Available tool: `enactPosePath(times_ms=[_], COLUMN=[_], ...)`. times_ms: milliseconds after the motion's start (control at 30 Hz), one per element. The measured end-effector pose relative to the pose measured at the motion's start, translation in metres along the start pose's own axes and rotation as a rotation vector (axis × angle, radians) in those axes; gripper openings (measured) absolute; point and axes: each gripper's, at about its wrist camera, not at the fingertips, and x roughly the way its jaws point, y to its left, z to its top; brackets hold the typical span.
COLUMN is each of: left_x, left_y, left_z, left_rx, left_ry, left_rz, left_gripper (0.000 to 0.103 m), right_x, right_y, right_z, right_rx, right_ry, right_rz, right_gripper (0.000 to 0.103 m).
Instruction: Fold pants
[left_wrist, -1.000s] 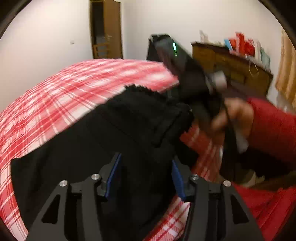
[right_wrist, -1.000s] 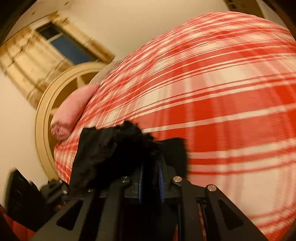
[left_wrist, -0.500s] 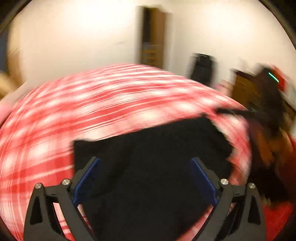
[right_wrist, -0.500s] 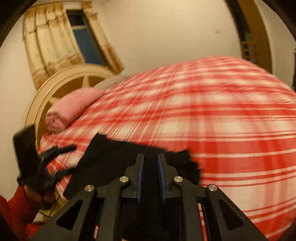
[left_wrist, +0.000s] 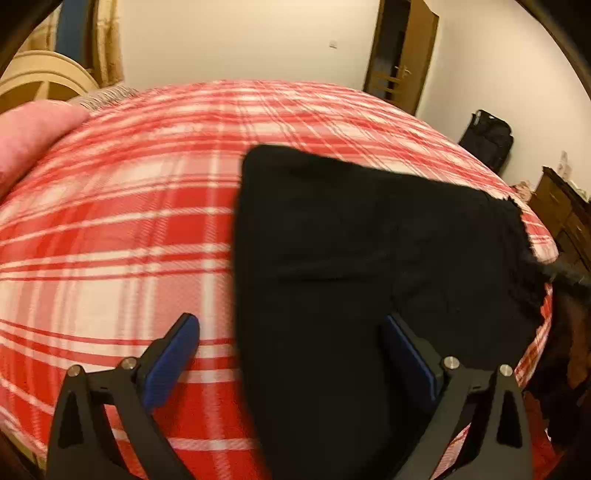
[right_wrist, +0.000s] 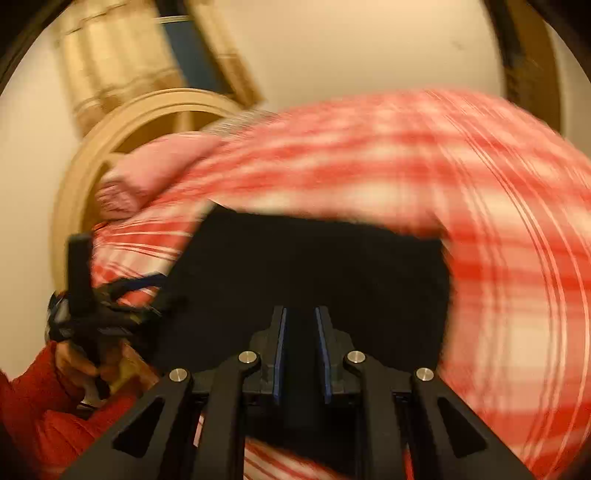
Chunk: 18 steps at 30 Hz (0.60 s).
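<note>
The black pants (left_wrist: 351, 258) lie folded flat on the red and white plaid bed cover (left_wrist: 118, 229). My left gripper (left_wrist: 291, 332) is open wide above their near left edge, its left finger over the cover and its right finger over the cloth. In the blurred right wrist view the pants (right_wrist: 314, 266) lie ahead of my right gripper (right_wrist: 300, 321). Its blue pads stand a small gap apart, with dark cloth in or under the gap; I cannot tell if they grip it. The left gripper (right_wrist: 147, 288) also shows there at the left.
A pink pillow (left_wrist: 29, 136) and a curved cream headboard (right_wrist: 122, 125) are at the bed's head. A dark bag (left_wrist: 487, 136) and a wooden door (left_wrist: 402, 55) stand by the far wall. A wooden dresser (left_wrist: 561, 214) is at the right.
My left gripper has opened wide, let go of the pants and swung left. The pants now lie flat on the bed. My right gripper's pads have parted slightly and it has pulled back.
</note>
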Motion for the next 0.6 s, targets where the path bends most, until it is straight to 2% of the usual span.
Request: enactPosePath(times_ms=[100,167,233,333,400,500,600], left_x=[-0.017,-0.015,-0.011,-0.001,0.001,-0.003,-0.007], left_y=[0.005,0.014,0.021,0.03,0.03,0.018,0.025], left_z=[0.0,0.003,-0.001,-0.01,-0.019,-0.029,-0.033], left_rx=[-0.03,-0.058,-0.089,-0.131,-0.136,-0.065,-0.101], left_ry=[-0.052,-0.072,-0.059,-0.017,-0.02,-0.033,-0.034], left_rz=[-0.016,-0.014,-0.003,0.005,0.014,0.069,0.04], left_gripper=[0.101,0.101,0.101,0.101,0.101,0.101,0.101], right_x=[0.029,0.063,0.108,0.163,0.21,0.223,0.22], right_y=[0.021,0.034,0.043,0.048,0.043,0.039,0.034], right_z=[0.033,0.053,0.071,0.079,0.076,0.077,0.073], right_rx=[-0.073,-0.128,-0.168,-0.182,-0.17,-0.102,-0.077], right_ry=[-0.017,0.011,0.079,0.178,0.282,0.237,0.194], right_rz=[0.055,0.069,0.075,0.077,-0.007,0.023,0.057], right_gripper=[0.017,0.017,0.017,0.016,0.016,0.017,0.017])
